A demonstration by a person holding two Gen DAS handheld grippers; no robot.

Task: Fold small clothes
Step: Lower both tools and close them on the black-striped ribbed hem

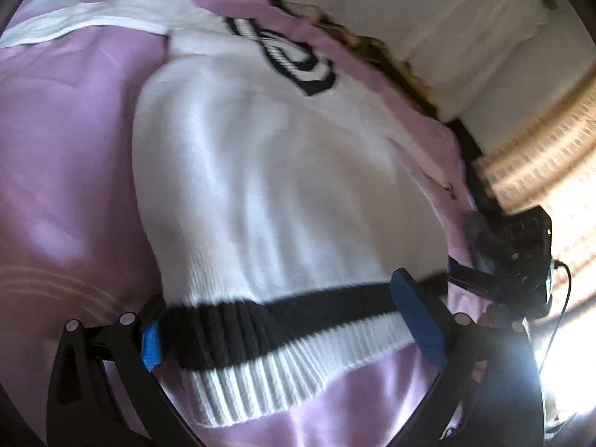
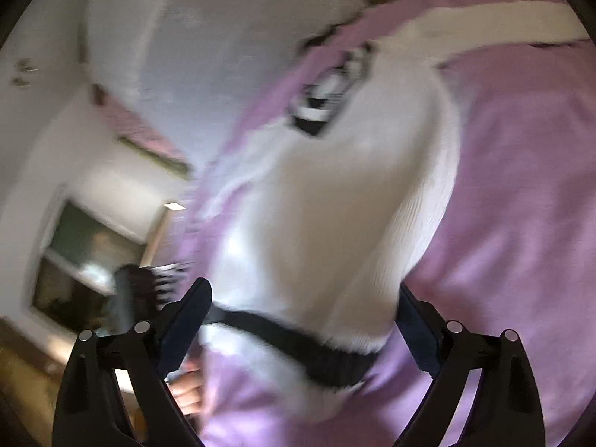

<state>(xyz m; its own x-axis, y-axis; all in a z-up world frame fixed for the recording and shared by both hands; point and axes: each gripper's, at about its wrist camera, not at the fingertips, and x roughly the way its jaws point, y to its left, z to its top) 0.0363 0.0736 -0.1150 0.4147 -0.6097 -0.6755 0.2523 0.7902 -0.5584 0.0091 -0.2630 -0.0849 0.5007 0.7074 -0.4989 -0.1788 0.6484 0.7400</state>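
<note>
White knit sweater (image 1: 253, 193) spread flat on pink bedsheet (image 1: 67, 156), roughly mid-bed, long axis running away from both cameras toward the far edge of the bed

Black-and-white emblem (image 1: 294, 56) on the far part of the knit, near the far edge of the sheet; same emblem (image 2: 327, 93) blurred in right wrist view

Ribbed hem nearest the cameras: black band (image 1: 260, 320), then white rib strip (image 1: 290, 368) below it

White stripe (image 1: 74, 26) across the sheet toward the far left corner in left wrist view

Left gripper (image 1: 290, 331): fingers spread wide, blue pads (image 1: 417, 320) on either side of the hem, hem band lying across the gap; released, nothing clamped. Contact between pads and knit not resolvable

Right gripper (image 2: 301, 327): likewise released, dark fingers (image 2: 186, 320) wide apart, black hem band (image 2: 298, 339) passing between them; heavy motion blur, contact not resolvable

Other gripper's black body (image 1: 521, 268) visible at the right edge of the bed in left wrist view, cable trailing from it

Bare hand (image 2: 186, 387) partly visible low in right wrist view, just beside the left finger, at the bed's near edge

Beyond the bed: white pillow (image 1: 447, 26) at the far edge, pale wall (image 2: 167, 37), dark window (image 2: 89, 257)

Right wrist view strongly blurred; fine detail of knit unreadable there
</note>
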